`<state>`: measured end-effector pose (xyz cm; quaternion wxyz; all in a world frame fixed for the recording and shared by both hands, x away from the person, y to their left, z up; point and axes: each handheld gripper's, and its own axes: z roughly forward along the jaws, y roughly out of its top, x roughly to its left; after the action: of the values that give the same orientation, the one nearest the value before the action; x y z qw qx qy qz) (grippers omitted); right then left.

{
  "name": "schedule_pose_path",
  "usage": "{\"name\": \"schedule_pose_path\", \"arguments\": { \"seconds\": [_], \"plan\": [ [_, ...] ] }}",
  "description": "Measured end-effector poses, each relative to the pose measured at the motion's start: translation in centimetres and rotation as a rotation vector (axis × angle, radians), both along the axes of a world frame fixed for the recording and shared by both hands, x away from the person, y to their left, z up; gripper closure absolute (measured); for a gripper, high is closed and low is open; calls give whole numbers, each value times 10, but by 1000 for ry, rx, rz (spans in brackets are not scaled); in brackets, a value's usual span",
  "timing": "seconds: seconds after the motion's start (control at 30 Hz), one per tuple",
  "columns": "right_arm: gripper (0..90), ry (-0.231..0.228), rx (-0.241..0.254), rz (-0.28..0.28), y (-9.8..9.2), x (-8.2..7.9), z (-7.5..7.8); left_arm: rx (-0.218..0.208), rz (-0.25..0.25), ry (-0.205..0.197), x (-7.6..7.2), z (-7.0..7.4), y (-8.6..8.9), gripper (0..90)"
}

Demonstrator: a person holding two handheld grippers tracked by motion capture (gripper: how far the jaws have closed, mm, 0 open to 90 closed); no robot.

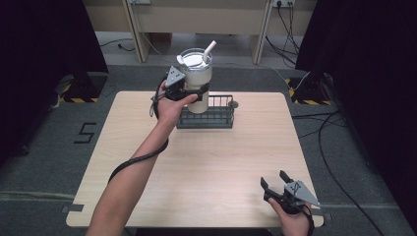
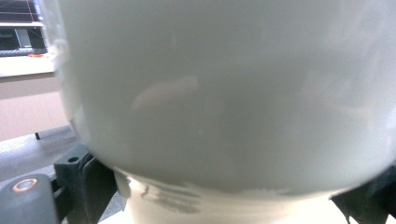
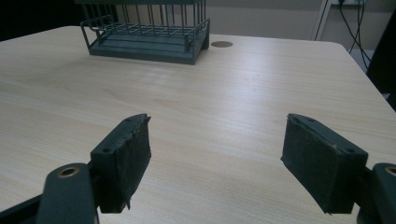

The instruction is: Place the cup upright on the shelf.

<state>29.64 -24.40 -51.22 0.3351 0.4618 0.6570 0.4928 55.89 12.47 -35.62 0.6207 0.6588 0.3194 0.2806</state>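
Hanging above the wire basket (image 1: pixel 205 117) at the table's (image 1: pixel 196 167) far edge, high view: white tumbler (image 1: pixel 197 81) with lid and straw, clamped mid-body by the left gripper (image 1: pixel 189 92); right gripper (image 1: pixel 275 182) rests agape, holding nothing. Left gripper view: tumbler wall (image 2: pixel 224 93) smooth, rigid, likely slippery and top-heavy, so grip below the wide shoulder. Right gripper view: pads (image 3: pixel 133 158) spread, empty.

Two black claws, left claw (image 1: pixel 193 94) and right claw (image 1: pixel 277 182), each topped by a grey three-cornered plate; thick black cable (image 1: pixel 135 161) trailing along the bare left forearm; brass-ringed screw holes beside worn, dark padded jaws; no sleeves
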Motion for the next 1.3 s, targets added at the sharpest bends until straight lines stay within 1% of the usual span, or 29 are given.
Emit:
{"name": "schedule_pose_path", "arguments": {
  "seconds": [0.23,0.33,0.37,0.47,0.6,0.73,0.9,1.1,1.3],
  "plan": [
    [240,6,7,-2,-1,0,0,-1,9,12,8,-3,-3,87],
    [240,2,-1,-2,-2,0,0,5,12,16,12,-3,-5,87],
    [240,10,9,-2,-1,0,0,6,13,19,13,-4,-5,87],
    [239,6,0,1,-1,0,0,6,16,25,17,-5,-6,87],
    [239,11,8,0,-1,0,-1,1,20,34,21,-7,-8,87],
    [239,13,9,2,-1,0,-1,10,24,41,25,-10,-10,87],
    [239,15,10,2,-1,0,-1,11,28,52,30,-14,-12,87],
    [239,14,9,5,-2,0,-1,5,37,61,36,-16,-13,87],
    [239,19,11,6,-2,0,-1,12,47,70,41,-19,-12,87]
  ]
}}
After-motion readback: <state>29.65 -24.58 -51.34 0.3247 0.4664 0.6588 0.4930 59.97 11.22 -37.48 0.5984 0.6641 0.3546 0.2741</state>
